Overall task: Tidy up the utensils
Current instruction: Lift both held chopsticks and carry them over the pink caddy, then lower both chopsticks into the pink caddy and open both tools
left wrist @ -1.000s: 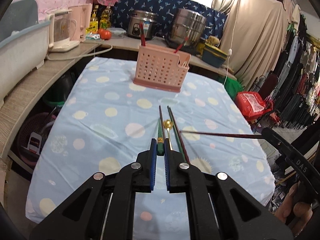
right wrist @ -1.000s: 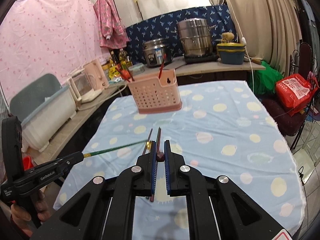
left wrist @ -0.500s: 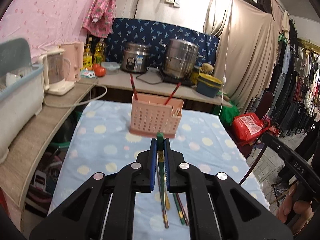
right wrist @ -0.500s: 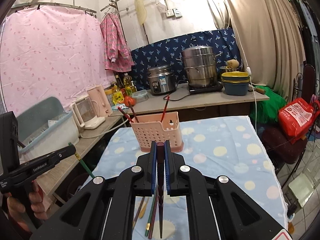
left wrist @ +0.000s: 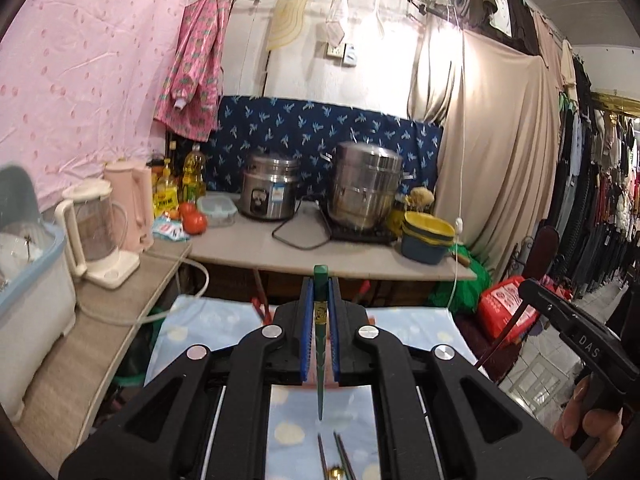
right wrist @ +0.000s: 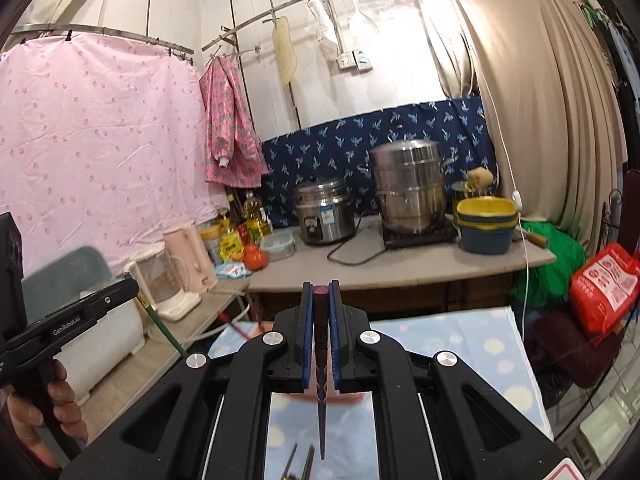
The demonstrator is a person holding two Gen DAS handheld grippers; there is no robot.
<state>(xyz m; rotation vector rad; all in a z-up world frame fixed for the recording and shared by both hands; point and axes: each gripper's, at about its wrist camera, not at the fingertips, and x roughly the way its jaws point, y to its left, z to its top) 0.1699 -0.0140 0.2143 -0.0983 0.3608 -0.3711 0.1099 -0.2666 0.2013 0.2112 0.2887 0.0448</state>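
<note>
My left gripper [left wrist: 320, 282] is shut on a green chopstick [left wrist: 320, 380] that hangs tip down between the pads. My right gripper [right wrist: 320, 286] is shut on a dark red chopstick [right wrist: 321, 420], also tip down. Each gripper shows in the other's view: the right gripper [left wrist: 525, 286] at the right, the left gripper [right wrist: 130, 286] at the left. The pink basket [right wrist: 340, 398] is almost hidden behind the fingers, with red chopsticks [left wrist: 258, 308] sticking up from it. More chopsticks [left wrist: 322, 454] and a gold spoon [left wrist: 336, 474] lie on the blue spotted tablecloth [left wrist: 192, 320] below.
A counter [left wrist: 280, 256] behind the table carries a rice cooker [left wrist: 270, 192], a steel steamer pot [left wrist: 366, 188], stacked blue and yellow bowls [left wrist: 426, 236], tomatoes and oil bottles. A kettle [left wrist: 96, 236] and a dish tub [left wrist: 28, 300] stand at the left. A red bag [right wrist: 604, 292] sits to the right.
Both grippers have lifted up off the table with their chopsticks, which have swung from pointing forward to hanging tip down. The basket has dropped behind the fingers.
</note>
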